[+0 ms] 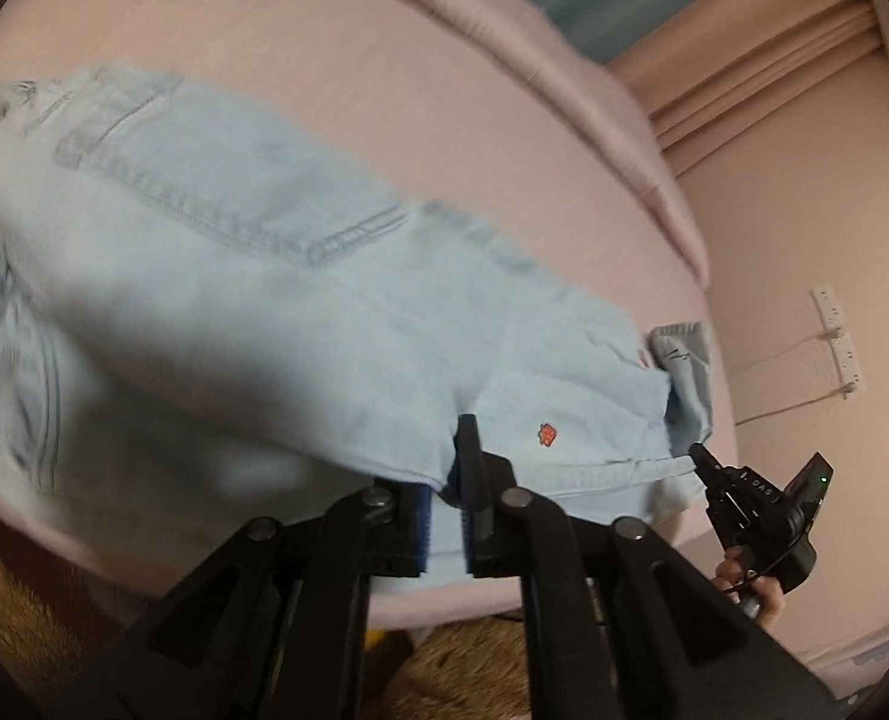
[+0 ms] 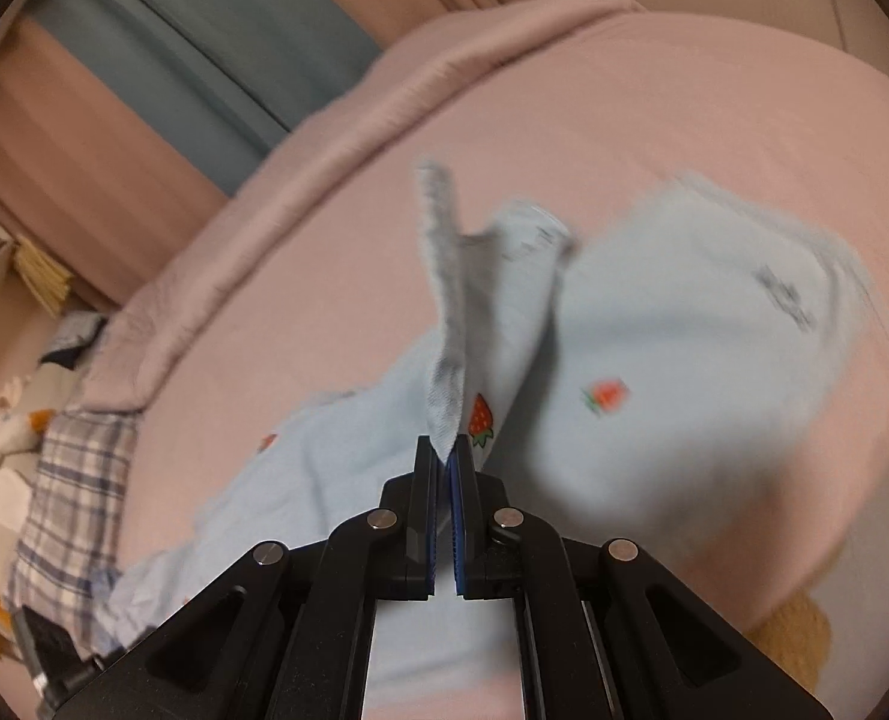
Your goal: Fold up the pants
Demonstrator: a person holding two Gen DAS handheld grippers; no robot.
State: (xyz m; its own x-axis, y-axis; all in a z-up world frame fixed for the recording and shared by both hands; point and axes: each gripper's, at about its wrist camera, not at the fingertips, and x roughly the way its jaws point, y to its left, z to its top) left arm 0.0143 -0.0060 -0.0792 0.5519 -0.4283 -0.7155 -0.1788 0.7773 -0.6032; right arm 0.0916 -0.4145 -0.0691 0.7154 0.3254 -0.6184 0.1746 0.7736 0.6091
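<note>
Two hand-held grippers are working the pants (image 1: 252,276) at once, and you are only partway through the fold. Starting at the left, the waistband and back pocket are lying spread on the bed (image 1: 384,72), blurred but looking fairly flat, with one layer of denim over another. Moving right, your left hand-held gripper (image 1: 447,456) is standing nearly closed over the near edge of the fabric; denim is showing in the narrow gap between the pads, so you seem to be pinching it, though the blur is keeping me from being sure how firmly. Further right, your right hand-held gripper (image 1: 699,455) is meeting the cloth's corner near the bed's edge, and its own camera is showing it (image 2: 447,450) fully closed on a raised flap of denim, which is standing up from the pads while the rest is trailing away across the bed (image 2: 714,90).

Judging from this, the legs are looking doubled over already, since the cloth is lying in a short, wide bundle rather than at full length. What is remaining, I think, is carrying the held edge across, laying it down, and smoothing the rumpled part at the near left.
</note>
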